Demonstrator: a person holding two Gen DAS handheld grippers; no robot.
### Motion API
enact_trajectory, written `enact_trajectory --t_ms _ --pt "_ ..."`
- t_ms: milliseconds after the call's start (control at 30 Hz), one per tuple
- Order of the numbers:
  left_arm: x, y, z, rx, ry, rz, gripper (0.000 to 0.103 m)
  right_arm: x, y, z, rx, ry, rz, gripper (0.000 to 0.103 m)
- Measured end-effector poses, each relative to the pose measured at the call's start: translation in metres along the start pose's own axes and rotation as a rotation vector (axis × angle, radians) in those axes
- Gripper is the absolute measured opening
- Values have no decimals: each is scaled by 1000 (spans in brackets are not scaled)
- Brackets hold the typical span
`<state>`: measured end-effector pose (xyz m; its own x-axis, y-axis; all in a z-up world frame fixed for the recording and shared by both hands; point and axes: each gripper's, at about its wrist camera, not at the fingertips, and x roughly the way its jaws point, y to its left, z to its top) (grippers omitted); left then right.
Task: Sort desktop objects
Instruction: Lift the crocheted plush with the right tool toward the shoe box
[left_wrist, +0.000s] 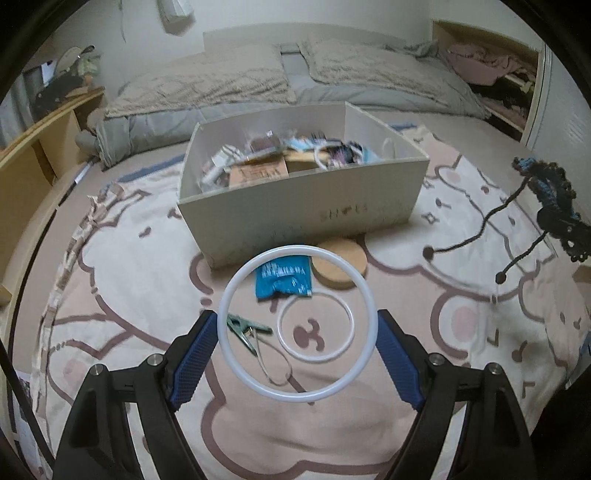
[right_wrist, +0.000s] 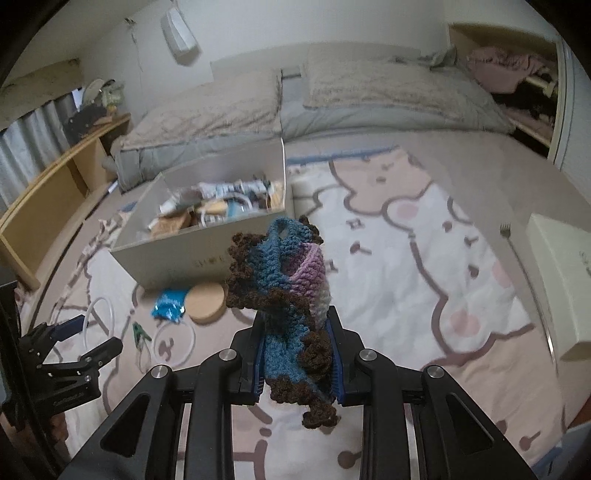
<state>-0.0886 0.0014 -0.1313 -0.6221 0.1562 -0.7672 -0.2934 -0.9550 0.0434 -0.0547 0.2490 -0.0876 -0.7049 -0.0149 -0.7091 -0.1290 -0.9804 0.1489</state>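
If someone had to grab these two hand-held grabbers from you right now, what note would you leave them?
Left gripper: clamped across a large white plastic ring, held above the blanket.
Right gripper: shut on a crocheted blue, brown and lilac yarn piece, also lifted.
Open white cardboard box: already holds a jumble of small items.
Left on the pink cartoon blanket in front of the box: small white ring, blue foil packet, round cork lid, green clip with a thin loop.
Next, probably: drop both held things into the box, then collect the rest.
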Motion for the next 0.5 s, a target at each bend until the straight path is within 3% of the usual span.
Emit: enact_trajectory --t_ms 500 --pt "-31 15 34 -62 -124 35 84 -44 25 55 -85 -168 -1 28"
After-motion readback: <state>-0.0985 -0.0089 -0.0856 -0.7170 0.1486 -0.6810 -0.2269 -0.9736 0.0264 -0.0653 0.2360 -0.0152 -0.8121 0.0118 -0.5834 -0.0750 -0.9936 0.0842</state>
